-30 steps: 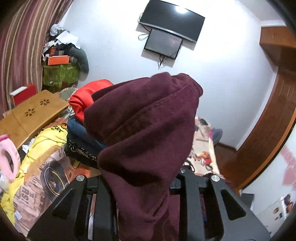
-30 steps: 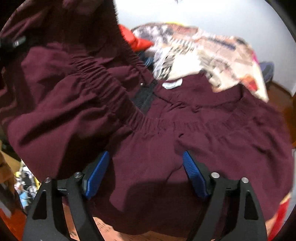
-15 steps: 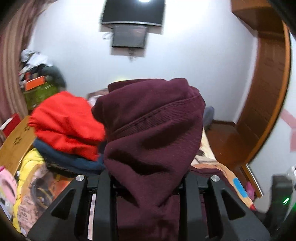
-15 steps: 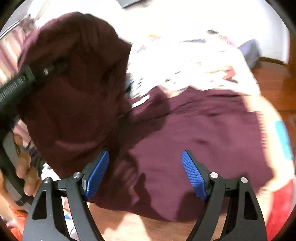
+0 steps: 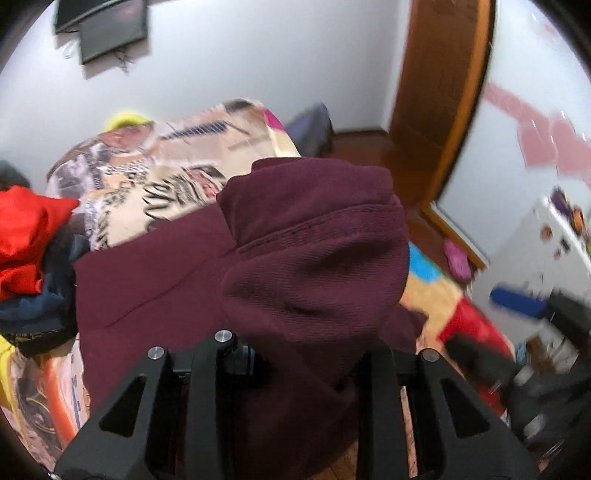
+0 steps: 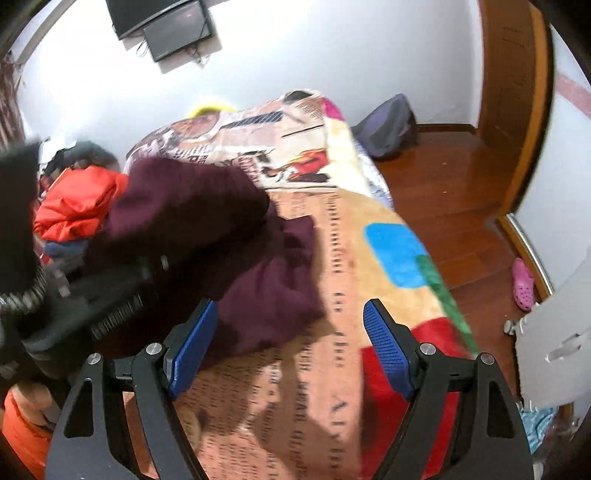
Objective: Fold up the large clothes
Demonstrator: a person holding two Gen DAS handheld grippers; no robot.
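Note:
A large maroon garment (image 5: pixel 314 266) lies partly on the patterned bed blanket (image 6: pixel 343 229). My left gripper (image 5: pixel 295 369) is shut on a bunched fold of it, which drapes over the fingers and hides the tips. In the right wrist view the maroon garment (image 6: pixel 229 236) is heaped at the left, and the left gripper (image 6: pixel 85 291) shows blurred beside it. My right gripper (image 6: pixel 288 339) is open and empty, its blue pads (image 6: pixel 384 343) apart above the blanket, just right of the garment's edge.
A pile of red (image 5: pixel 26 236) and dark blue clothes lies at the bed's left. A wooden floor (image 6: pixel 454 192), a dark bag (image 6: pixel 388 125) and a pink shoe (image 6: pixel 522 284) are to the right. A wall screen (image 6: pixel 173 26) hangs at the back.
The left gripper has swung right and lower with the maroon fold still held. The right gripper has moved right off the garment and now hangs over bare blanket.

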